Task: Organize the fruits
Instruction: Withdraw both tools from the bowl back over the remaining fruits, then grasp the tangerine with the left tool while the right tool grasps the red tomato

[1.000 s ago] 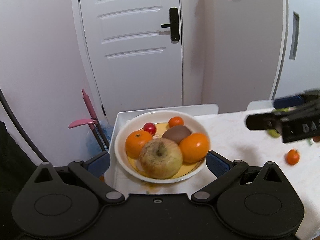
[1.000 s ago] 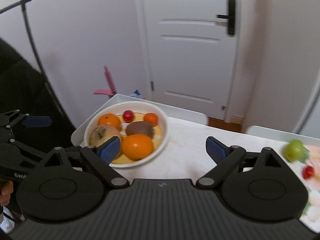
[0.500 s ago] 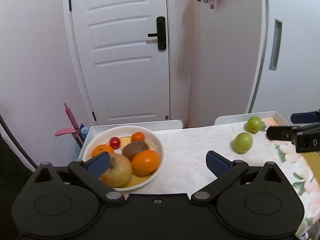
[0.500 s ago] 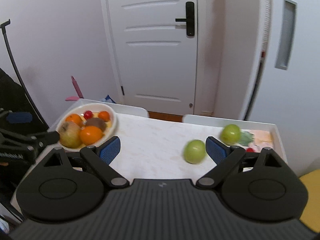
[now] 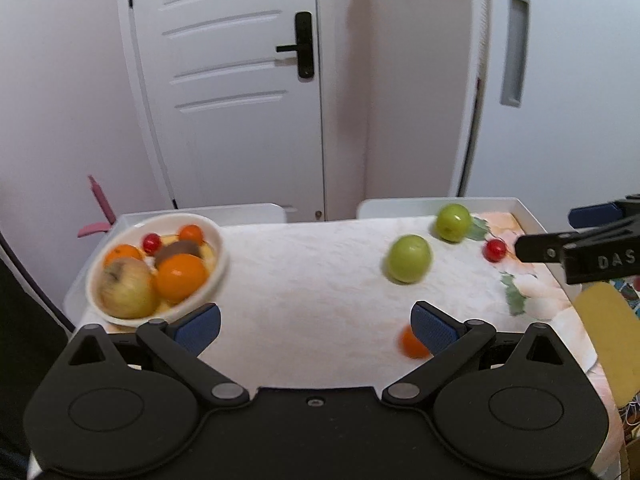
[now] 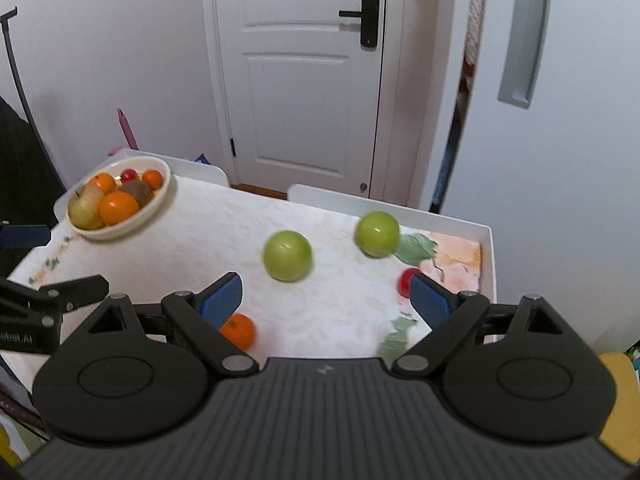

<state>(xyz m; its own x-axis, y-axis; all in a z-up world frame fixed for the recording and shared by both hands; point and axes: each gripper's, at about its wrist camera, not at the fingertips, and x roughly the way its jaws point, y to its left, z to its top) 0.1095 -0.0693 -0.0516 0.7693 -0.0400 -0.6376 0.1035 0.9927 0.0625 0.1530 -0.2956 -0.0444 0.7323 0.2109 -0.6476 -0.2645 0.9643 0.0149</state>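
From the left wrist, the left gripper (image 5: 316,322) hung spread and empty; the bowl (image 5: 208,280) already held several fruits. From the right wrist, the right gripper (image 6: 326,294) gaped empty over two green apples (image 6: 287,255), a tangerine (image 6: 239,330) and a cherry tomato (image 6: 405,281), all loose on the table.

Both claws look like the same build: matte black plastic bodies with two big round discs up top, angled black linkage arms pinned with silver screw heads, and blue textured pads on the fingertips. The left claw (image 5: 316,326) has a small screw hole dead centre. The right claw (image 6: 326,296) has a ribbed grey-black housing with a tiny logo, plus white "DAS" lettering on its side.
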